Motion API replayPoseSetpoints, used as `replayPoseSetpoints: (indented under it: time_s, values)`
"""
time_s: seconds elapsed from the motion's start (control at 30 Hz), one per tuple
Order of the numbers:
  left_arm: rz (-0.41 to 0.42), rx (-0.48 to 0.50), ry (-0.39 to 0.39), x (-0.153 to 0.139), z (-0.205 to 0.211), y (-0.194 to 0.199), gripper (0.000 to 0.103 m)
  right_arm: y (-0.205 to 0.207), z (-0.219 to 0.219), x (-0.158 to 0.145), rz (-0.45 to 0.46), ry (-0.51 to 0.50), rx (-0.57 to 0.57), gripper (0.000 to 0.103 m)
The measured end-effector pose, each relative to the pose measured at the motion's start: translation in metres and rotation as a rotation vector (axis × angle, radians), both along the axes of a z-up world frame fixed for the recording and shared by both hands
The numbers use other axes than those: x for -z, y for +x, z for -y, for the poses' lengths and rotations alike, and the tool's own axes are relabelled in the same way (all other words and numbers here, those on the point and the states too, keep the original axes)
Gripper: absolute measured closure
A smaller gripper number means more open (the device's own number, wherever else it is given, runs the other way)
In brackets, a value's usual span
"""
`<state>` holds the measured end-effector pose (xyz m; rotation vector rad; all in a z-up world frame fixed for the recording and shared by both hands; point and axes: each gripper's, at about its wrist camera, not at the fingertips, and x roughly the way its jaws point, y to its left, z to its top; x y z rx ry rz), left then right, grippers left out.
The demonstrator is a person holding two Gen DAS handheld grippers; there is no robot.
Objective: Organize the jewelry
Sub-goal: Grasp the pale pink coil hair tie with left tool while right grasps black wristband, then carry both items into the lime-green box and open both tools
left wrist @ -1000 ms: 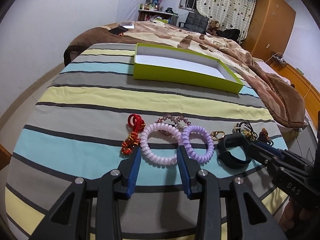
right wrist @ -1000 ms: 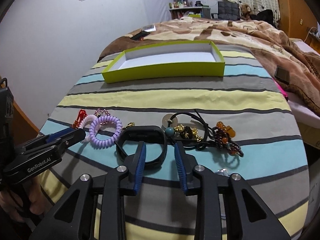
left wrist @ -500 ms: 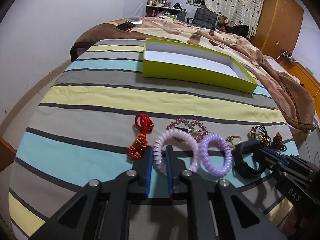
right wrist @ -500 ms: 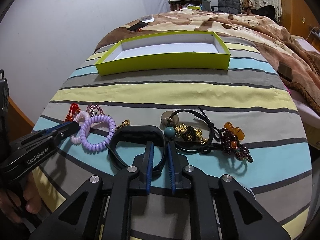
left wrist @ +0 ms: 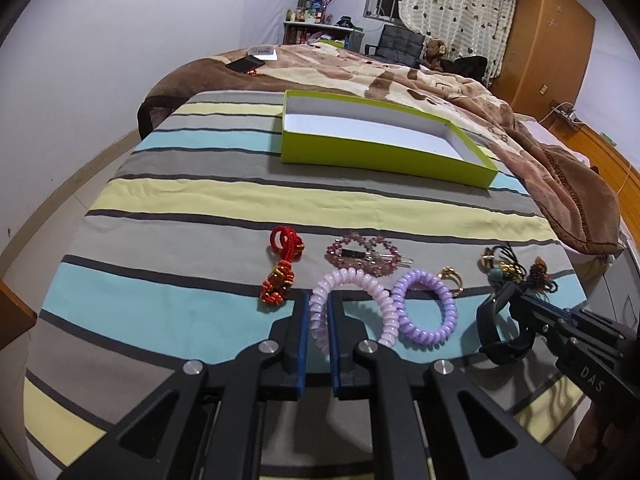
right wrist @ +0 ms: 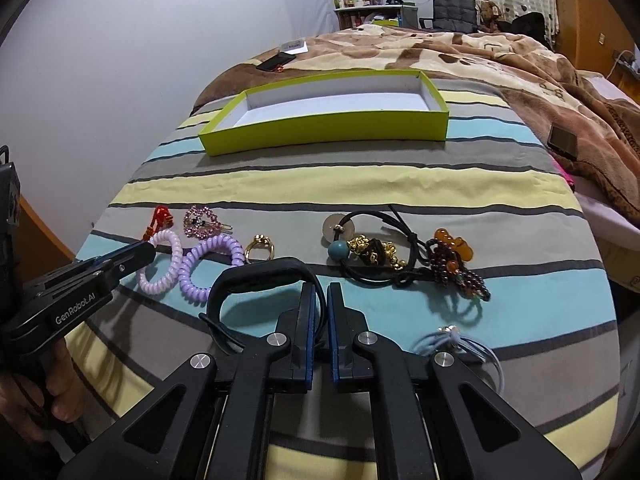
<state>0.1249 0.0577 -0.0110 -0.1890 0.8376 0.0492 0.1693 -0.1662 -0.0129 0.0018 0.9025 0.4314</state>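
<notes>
Both tools' jaws just closed, left tool (left wrist: 319, 314) pinching the pale pink coil tie (left wrist: 352, 308), right tool (right wrist: 320, 312) gripping the black band (right wrist: 260, 276), striped bed sheet (left wrist: 280, 196), green box (left wrist: 380, 156) beyond, brown blanket (left wrist: 400, 76), wooden wardrobe (left wrist: 548, 36).

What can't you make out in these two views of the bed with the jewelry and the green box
- Blue hair tie, right wrist view: its near part is hidden behind the right tongs' arm.
- Black wristband, left wrist view: its right side is covered by the right tongs.
- Bottles on the far shelf, left wrist view: too small to identify.
- Green box, both views: the floor just behind its near wall is hidden by that wall.
</notes>
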Motion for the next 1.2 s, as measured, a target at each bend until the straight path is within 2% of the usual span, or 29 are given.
replayPoseSetpoints:
  time_s: [0.27, 0.53, 0.63, 0.83, 1.03, 1.2]
  values:
    - [0.022, 0.054, 0.004, -0.019, 0.004, -0.002, 0.094, -0.001, 0.002, -0.018, 0.041, -0.004, -0.018, 0.098]
    - [0.061, 0.099, 0.074, -0.047, 0.006, 0.032, 0.094, 0.023, 0.001, -0.039, 0.088, -0.027, -0.032, 0.098]
    - [0.068, 0.113, 0.099, -0.054, 0.008, 0.051, 0.094, 0.040, 0.001, -0.046, 0.099, -0.028, -0.034, 0.098]
    - [0.040, 0.125, 0.101, -0.057, 0.007, 0.104, 0.094, 0.090, -0.002, -0.059, 0.116, -0.040, -0.028, 0.098]
    - [-0.008, 0.122, 0.107, -0.054, 0.001, 0.158, 0.094, 0.150, -0.009, -0.058, 0.066, -0.032, -0.026, 0.098]
    - [-0.066, 0.108, 0.114, -0.040, -0.006, 0.202, 0.094, 0.201, -0.015, -0.045, 0.003, -0.055, -0.007, 0.098]
